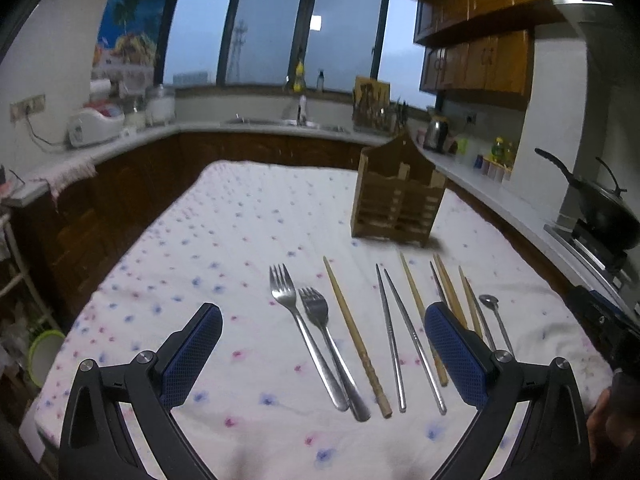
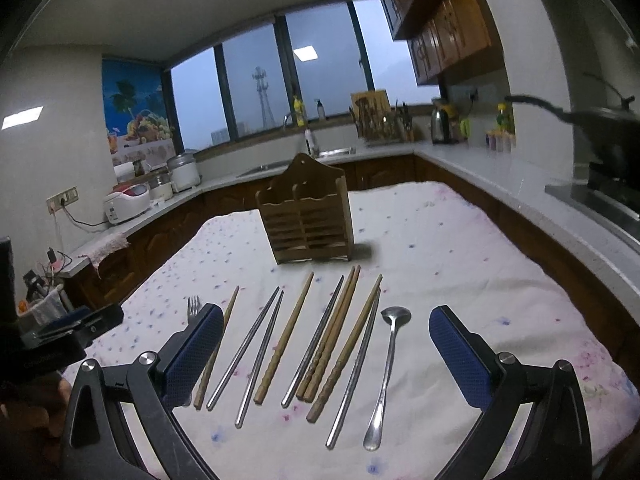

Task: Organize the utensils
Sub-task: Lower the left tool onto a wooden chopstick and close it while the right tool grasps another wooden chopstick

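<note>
Left wrist view: left claw [image 1: 322, 344] spread wide, empty, above two steel forks [image 1: 316, 332]; right claw [image 2: 326, 350] likewise spread over chopsticks [image 2: 280, 344] near the flowered bench's [image 2: 460, 280] front edge.

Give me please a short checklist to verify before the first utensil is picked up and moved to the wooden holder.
1. Left hand-held gripper open and holding nothing: ok.
2. Right hand-held gripper open and holding nothing: ok.
3. Wooden holder upright on the tablecloth: ok.
4. Holder compartments free of utensils: cannot tell, the insides are hidden.
5. Spoon lies apart from its neighbours, easy to grasp: ok.
6. Forks separated: not ok, the handles overlap.
</note>
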`<state>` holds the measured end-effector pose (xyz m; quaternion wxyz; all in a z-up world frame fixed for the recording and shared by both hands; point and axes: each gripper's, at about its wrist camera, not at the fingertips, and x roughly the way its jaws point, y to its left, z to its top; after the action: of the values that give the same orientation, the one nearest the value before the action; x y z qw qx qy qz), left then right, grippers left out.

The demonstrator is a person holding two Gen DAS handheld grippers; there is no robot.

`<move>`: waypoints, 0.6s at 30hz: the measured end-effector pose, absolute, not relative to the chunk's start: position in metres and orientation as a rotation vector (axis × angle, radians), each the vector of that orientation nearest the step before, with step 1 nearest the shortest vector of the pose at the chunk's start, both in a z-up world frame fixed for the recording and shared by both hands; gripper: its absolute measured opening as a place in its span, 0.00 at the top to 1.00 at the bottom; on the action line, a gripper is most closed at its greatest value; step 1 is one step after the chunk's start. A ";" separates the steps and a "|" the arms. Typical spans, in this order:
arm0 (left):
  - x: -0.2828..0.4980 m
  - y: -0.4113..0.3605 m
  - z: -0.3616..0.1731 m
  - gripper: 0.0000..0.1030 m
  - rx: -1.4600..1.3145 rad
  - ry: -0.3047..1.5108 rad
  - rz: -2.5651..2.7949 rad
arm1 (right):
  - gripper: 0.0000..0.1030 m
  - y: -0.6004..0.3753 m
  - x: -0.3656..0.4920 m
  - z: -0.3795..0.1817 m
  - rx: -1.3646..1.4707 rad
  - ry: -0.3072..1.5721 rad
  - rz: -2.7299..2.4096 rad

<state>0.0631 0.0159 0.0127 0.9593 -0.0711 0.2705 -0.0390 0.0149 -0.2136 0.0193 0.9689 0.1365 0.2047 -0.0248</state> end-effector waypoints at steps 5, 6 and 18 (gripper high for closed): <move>0.107 0.021 0.022 0.02 -0.137 0.607 -0.082 | 0.01 -0.226 0.040 0.020 0.284 0.461 -0.061; 0.117 0.022 0.024 0.02 -0.132 0.621 -0.084 | 0.02 -0.227 0.046 0.020 0.287 0.474 -0.061; 0.214 0.020 0.016 0.26 -0.136 0.784 -0.137 | 0.41 -0.238 0.129 0.005 0.364 0.640 0.003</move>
<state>0.2136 0.0196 0.0159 0.9196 -0.0662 0.3815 -0.0666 0.1290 -0.2375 0.0054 0.9330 0.1780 0.3127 0.0013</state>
